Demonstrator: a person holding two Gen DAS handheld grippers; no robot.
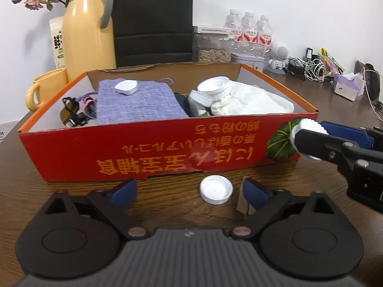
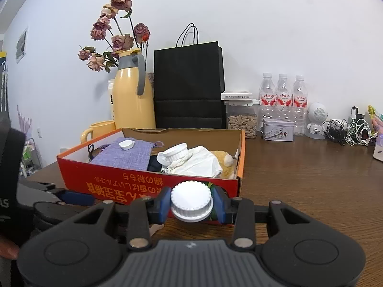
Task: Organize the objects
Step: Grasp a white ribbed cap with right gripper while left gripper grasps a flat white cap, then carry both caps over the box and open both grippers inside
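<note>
Two white caps are still outside the red cardboard box [image 1: 153,153]: a small cap [image 1: 216,189] lying open side up on the wooden table [image 1: 311,174], and a ridged cap [image 2: 191,201] clamped between the right gripper's [image 2: 191,205] blue pads. Inside the box, a purple cloth pouch [image 1: 141,100] at ten o'clock carries a white lid [image 1: 126,86]; a larger white ribbed lid [image 1: 215,88] and crumpled white plastic [image 1: 258,100] fill the two o'clock side, with dark sunglasses [image 1: 71,114] at nine. The left gripper [image 1: 189,191] tilts down toward the table, its fingers spread wide on either side of the small cap without touching it. The right gripper hovers at three o'clock, just before the box's front wall. Bare table stretches right of the box.
</note>
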